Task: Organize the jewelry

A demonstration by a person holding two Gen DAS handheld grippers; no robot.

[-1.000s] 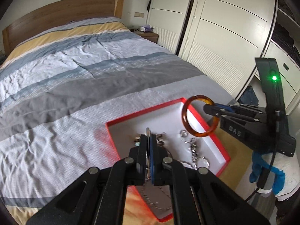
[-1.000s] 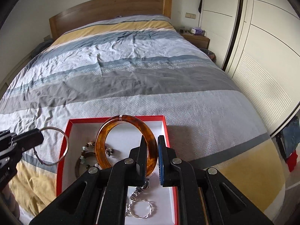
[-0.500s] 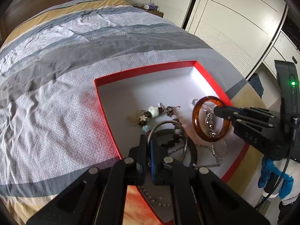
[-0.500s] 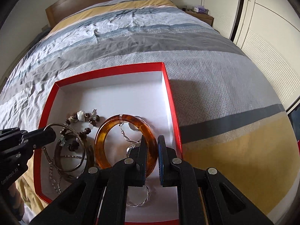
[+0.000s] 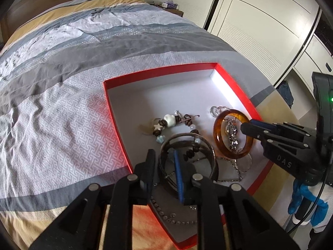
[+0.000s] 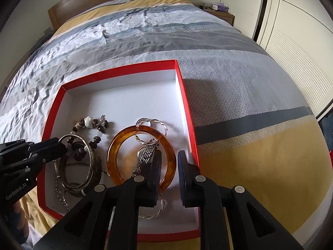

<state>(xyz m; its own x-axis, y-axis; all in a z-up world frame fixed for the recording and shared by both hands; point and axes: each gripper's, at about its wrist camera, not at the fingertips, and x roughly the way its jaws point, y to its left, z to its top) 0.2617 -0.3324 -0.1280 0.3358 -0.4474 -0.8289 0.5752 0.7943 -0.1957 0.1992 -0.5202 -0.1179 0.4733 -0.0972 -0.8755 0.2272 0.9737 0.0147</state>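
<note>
Both grippers released, jaws apart: left gripper (image 5: 164, 166) straddles the silver bangle (image 5: 187, 158); right gripper (image 6: 169, 166) straddles the amber bangle (image 6: 141, 156). Red box (image 6: 187, 108) sits on striped duvet (image 6: 239, 83). Both bangles lie inside it, beside beaded bracelet (image 6: 91, 125), over chains.

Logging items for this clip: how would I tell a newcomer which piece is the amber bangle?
On the striped bed sits a shallow red box with a white floor. The amber bangle lies flat near the box's right wall, straddled by the right gripper with its jaws open. It is the only thick, translucent orange-brown ring; the metal bangles beside it are thin and grey.
</note>
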